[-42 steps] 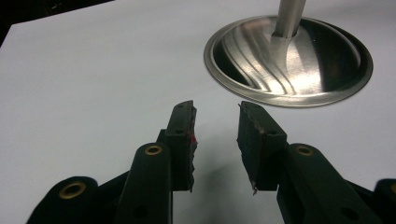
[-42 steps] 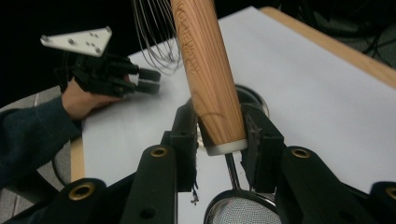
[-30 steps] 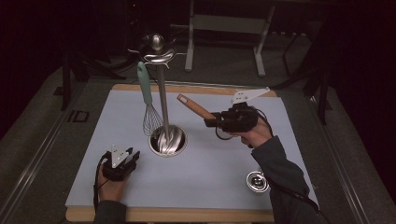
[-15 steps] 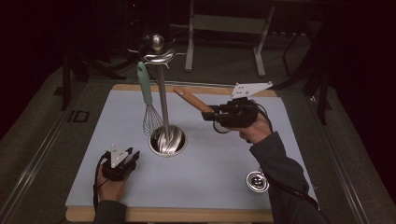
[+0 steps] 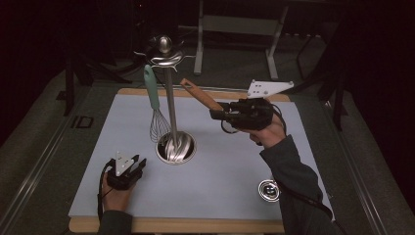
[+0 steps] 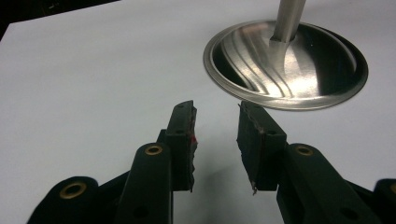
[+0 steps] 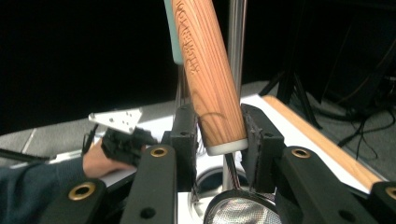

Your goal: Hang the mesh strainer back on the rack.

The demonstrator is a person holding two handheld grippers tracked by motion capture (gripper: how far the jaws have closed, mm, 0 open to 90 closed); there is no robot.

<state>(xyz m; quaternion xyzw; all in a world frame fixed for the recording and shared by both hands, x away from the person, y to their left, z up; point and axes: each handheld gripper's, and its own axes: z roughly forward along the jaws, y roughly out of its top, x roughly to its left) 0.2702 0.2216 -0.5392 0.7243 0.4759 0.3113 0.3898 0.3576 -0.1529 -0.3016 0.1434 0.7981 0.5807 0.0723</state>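
Observation:
A metal utensil stand (image 5: 170, 110) rises from a round base (image 5: 176, 148) on the pale mat (image 5: 235, 161). From its top hooks hangs a whisk with a teal handle (image 5: 153, 105). My right gripper (image 5: 218, 115) is shut on the wooden handle (image 5: 200, 95) of a small strainer, held in the air just right of the stand's pole. In the right gripper view the jaws (image 7: 217, 135) clamp the handle (image 7: 210, 79) near its lower end, with the mesh bowl (image 7: 243, 212) below. My left gripper (image 5: 138, 164) rests open on the mat, left of the base (image 6: 285, 63).
A small round metal piece (image 5: 268, 190) lies on the mat near the right forearm. The mat sits on a wooden board (image 5: 171, 225) with dark floor around. A grey frame (image 5: 235, 24) stands beyond the table.
My right gripper has lifted the strainer and carried it up toward the top of the stand; the handle end now points higher. The left gripper has not moved.

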